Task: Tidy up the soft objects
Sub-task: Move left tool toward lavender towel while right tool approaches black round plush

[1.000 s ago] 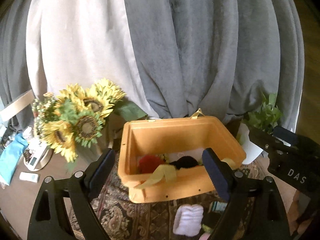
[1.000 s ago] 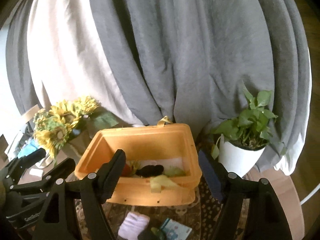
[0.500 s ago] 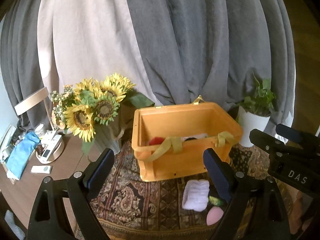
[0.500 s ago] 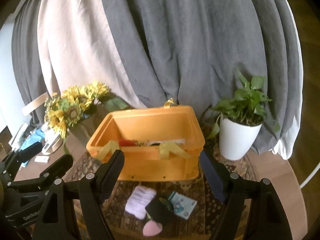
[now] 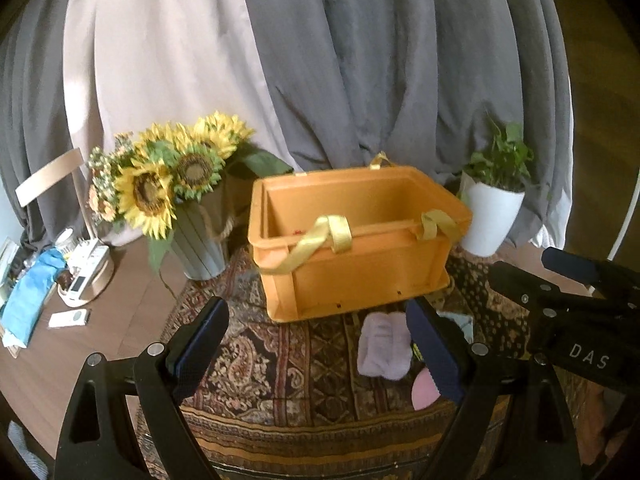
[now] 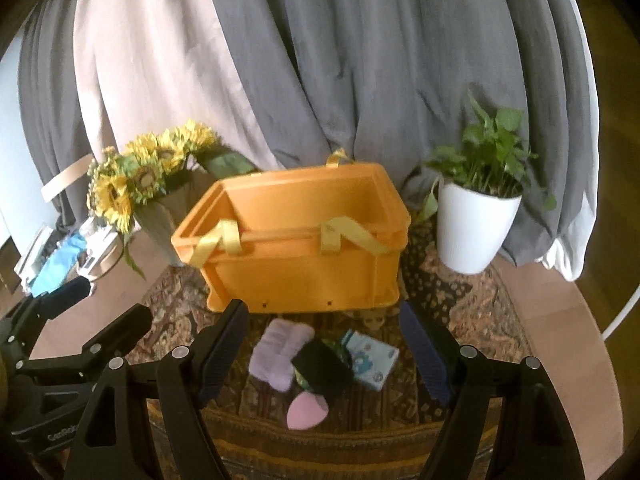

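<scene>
Both claws, left claw (image 5: 316, 354) and right claw (image 6: 324, 350), are wide apart and empty. Just ahead lies a soft, light purple cloth (image 6: 280, 354); pinch its middle.

Soft daylight, slight blur, heavy fisheye warp w/ dark corners.

An orange plastic crate (image 6: 304, 268) stands upright on the patterned rug (image 6: 452, 320), open at the top, with yellow ribbon handles (image 6: 344, 236) draped over its near rim. Just in front of it lie a lilac folded cloth (image 6: 280, 354), a black soft item (image 6: 324, 372) touching it, a pink rounded sponge (image 6: 306, 412) nearest the rug's edge, and a pale blue printed packet (image 6: 372, 362).
</scene>
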